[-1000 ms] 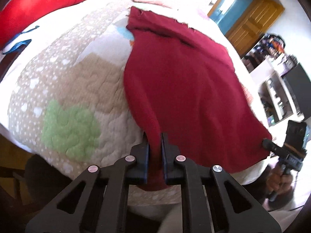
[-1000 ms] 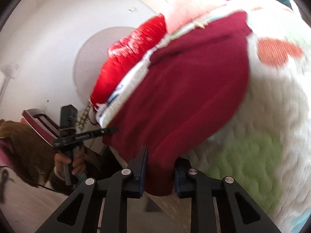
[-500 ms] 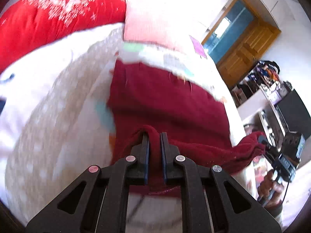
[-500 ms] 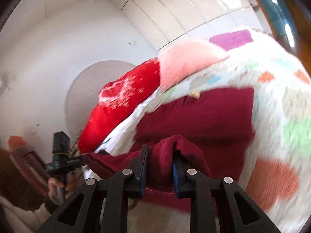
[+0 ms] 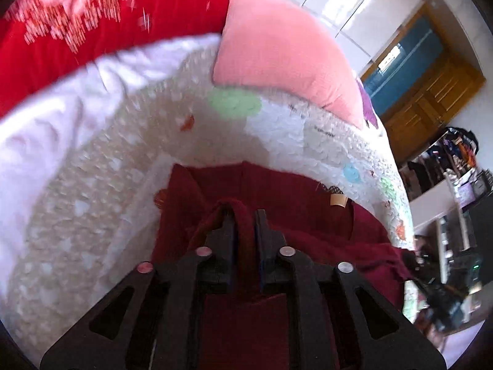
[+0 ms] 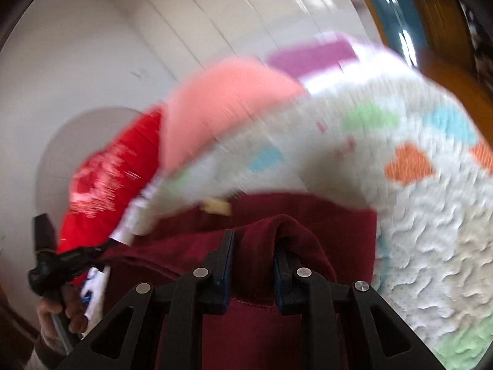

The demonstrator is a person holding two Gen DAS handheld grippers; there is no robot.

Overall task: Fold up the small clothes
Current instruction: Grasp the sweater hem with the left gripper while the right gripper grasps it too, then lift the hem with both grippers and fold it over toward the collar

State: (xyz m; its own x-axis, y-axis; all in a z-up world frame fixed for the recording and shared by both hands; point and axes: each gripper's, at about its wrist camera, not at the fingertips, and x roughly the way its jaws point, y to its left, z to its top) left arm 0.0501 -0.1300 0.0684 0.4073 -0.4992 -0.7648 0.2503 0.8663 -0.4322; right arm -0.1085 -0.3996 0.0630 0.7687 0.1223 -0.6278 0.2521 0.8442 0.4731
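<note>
My left claw [image 5: 245, 215] and right claw [image 6: 253, 240] each pinched the maroon garment's [image 5: 308, 215] hem, raised above the patchwork quilt [image 5: 92, 185] ahead.

**Maroon garment, mid-fold**

Garment [image 5: 295, 197]: dark maroon, soft knit, tan label [image 5: 338, 199] at its far edge. Lies on the quilt [image 5: 92, 191], far part flat. Near edge raised and doubled over the flat part, one bunched corner clamped in each gripper: left [image 5: 243, 215], right [image 6: 253, 240]. Fabric sags between them.
</note>
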